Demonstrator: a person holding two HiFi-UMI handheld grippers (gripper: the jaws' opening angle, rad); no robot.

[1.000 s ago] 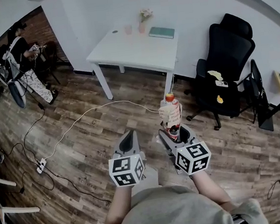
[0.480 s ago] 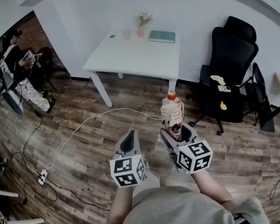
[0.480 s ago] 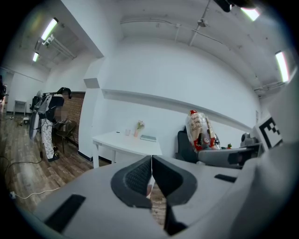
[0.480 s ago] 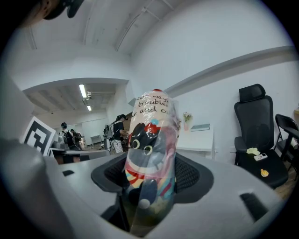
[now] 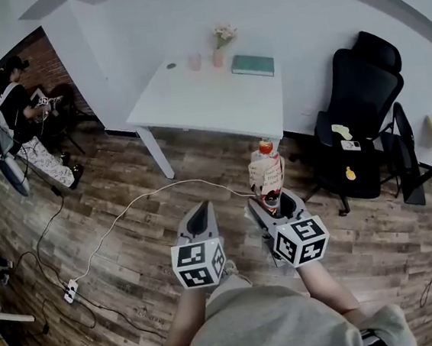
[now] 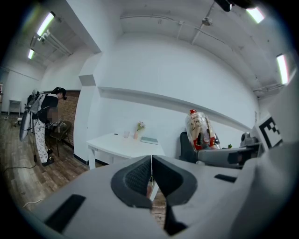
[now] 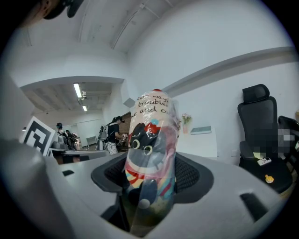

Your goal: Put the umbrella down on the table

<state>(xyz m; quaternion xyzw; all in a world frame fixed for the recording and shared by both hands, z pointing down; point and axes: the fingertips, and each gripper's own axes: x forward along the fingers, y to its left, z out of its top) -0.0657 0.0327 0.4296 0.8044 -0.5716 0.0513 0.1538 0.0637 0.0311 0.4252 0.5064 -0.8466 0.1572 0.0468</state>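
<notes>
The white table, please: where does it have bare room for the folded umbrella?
The white table is bare across its middle and near edge, from the left corner to the right. The far edge is crowded: cup, flower vase, green book.

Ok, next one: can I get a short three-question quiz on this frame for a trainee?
1. True or false: the left claw is shut with nothing in it.
2. What does the right claw hold? A) a bottle B) the umbrella C) a book
3. Short answer: is the umbrella lying on the table yet?

Key: 1 true. 2 B. 3 no; it stands upright in the right claw, over the floor short of the table.
</notes>
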